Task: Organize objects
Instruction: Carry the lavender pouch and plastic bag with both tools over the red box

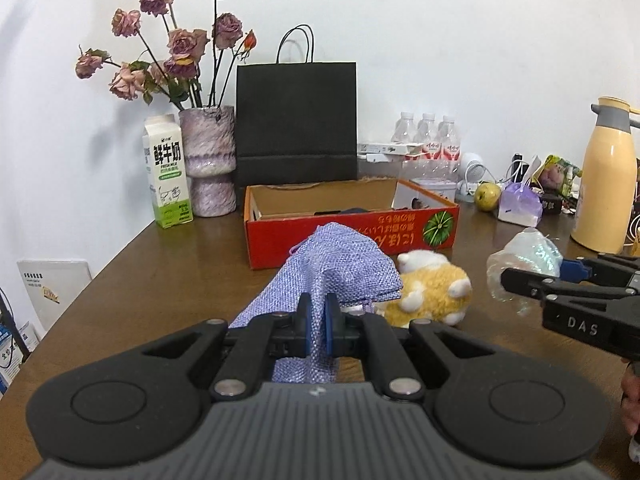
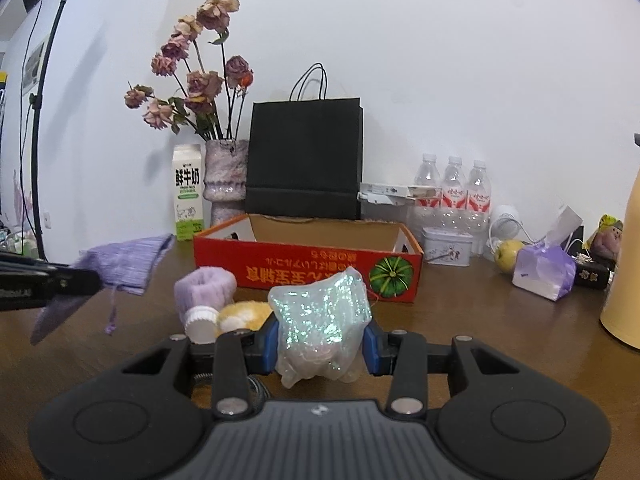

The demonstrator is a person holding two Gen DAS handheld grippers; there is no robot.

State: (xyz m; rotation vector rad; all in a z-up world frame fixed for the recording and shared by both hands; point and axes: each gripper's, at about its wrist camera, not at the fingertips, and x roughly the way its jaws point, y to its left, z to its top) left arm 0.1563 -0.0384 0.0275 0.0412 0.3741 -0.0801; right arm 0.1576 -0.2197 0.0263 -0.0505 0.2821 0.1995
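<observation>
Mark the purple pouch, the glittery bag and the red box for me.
purple pouch (image 1: 340,268), left wrist view, on its woven upper fold.
glittery bag (image 2: 324,312), right wrist view, on its shimmering front.
red box (image 2: 308,268), right wrist view, on its printed front wall.

1. My left camera sits just behind my left gripper (image 1: 318,326) at bottom centre, low over the table (image 1: 160,280), facing the back wall.
2. My right camera does likewise behind my right gripper (image 2: 320,346).
3. Both views share the red box (image 1: 352,236) (image 2: 308,268), black bag (image 1: 296,120) (image 2: 304,156) and flowers (image 1: 168,40) (image 2: 192,76); each catches the other gripper at its edge.
</observation>
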